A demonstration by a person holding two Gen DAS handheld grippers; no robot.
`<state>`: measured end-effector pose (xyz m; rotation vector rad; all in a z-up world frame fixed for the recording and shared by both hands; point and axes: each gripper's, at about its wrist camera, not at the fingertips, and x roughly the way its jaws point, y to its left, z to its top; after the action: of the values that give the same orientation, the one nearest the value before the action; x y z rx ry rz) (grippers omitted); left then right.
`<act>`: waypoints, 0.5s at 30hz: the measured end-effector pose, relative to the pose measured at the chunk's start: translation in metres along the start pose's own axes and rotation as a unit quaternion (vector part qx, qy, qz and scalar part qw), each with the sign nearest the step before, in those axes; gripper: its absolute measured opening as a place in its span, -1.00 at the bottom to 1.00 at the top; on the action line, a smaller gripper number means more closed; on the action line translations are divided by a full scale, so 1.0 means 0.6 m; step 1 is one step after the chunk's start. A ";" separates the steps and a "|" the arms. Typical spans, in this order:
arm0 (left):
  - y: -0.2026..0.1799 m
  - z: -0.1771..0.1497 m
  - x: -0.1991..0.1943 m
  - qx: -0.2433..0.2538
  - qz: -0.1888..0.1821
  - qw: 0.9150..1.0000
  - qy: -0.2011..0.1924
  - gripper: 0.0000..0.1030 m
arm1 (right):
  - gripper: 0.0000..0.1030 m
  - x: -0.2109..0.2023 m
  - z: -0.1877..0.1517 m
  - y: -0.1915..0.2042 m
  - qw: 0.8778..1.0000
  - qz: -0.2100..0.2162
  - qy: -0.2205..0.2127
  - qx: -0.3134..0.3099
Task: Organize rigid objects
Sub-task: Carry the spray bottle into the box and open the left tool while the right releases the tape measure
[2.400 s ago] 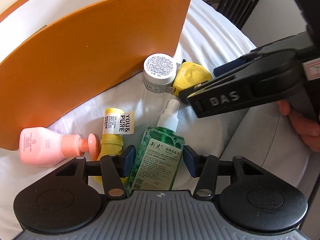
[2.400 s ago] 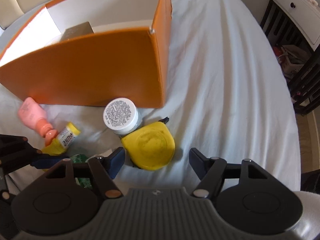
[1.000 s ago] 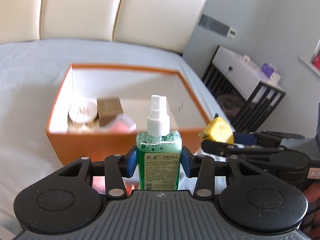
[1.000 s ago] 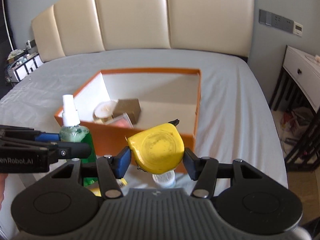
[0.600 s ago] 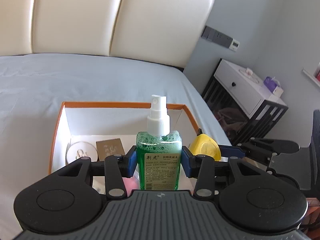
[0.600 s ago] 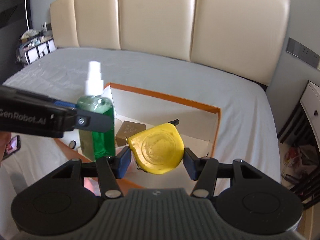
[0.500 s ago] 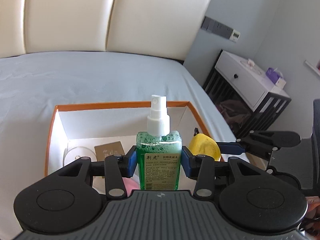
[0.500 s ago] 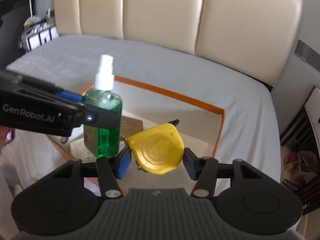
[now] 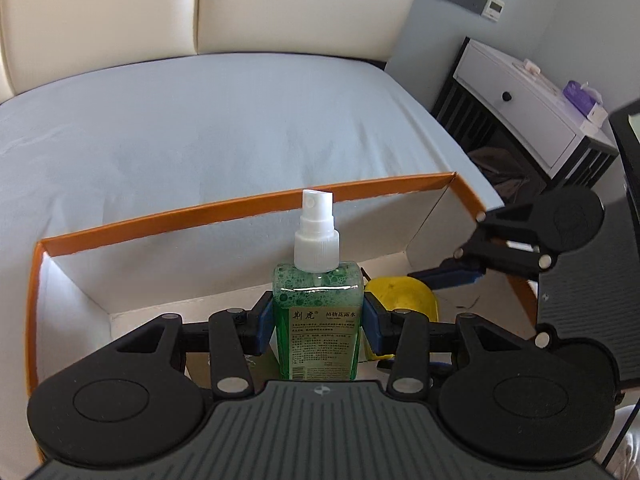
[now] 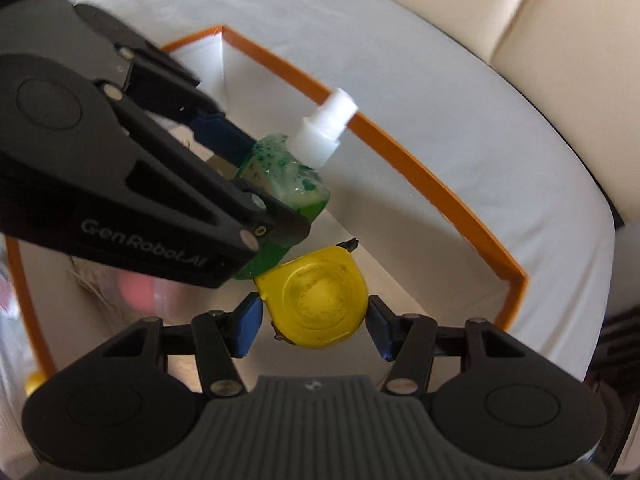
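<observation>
My left gripper point(image 9: 318, 322) has its fingers point(image 9: 264, 320) partly closed, the blue pads pressed on both flat sides of the green spray bottle point(image 9: 318, 316), which stands upright between them with its white nozzle up. My right gripper point(image 10: 314, 320) is opened a bit wider, and its fingers point(image 10: 249, 320) clamp the yellow tape measure point(image 10: 314, 300) by its edges. Both loads hang over the open orange box point(image 9: 240, 212) on the bed point(image 9: 200, 120), the tape measure just beside the bottle's lower part.

From the left wrist I read the bottle's label and see the bedside cabinet point(image 9: 520, 92) and the headboard point(image 9: 200, 4); the tape measure point(image 9: 404, 296) is only a yellow sliver behind the bottle, with the right gripper point(image 9: 452, 276) reaching in from the side. The right wrist shows the tape measure's whole round face, the bottle point(image 10: 292, 188) tilted across the frame, and the left gripper point(image 10: 256, 192) from outside. It also catches something pink point(image 10: 136, 290), blurred, on the box point(image 10: 440, 188) floor, too blurred for me to name.
</observation>
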<state>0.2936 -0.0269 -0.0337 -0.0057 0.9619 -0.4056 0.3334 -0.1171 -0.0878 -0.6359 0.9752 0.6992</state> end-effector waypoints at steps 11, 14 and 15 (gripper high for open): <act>0.020 0.004 0.045 0.004 -0.005 1.000 0.030 -0.02 | 0.09 0.046 0.018 -0.003 0.994 0.006 0.037 -0.099; 0.024 0.003 0.049 0.000 -0.007 0.999 0.038 -0.02 | 0.09 0.059 0.020 -0.001 0.993 0.002 0.050 -0.110; 0.024 0.003 0.048 0.002 -0.006 0.999 0.040 -0.02 | 0.09 0.062 0.021 -0.001 0.992 0.003 0.053 -0.113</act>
<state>0.3144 -0.0237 -0.0584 0.0075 1.0397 -0.4210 0.3546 -0.0992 -0.1153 -0.8760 1.0047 0.7948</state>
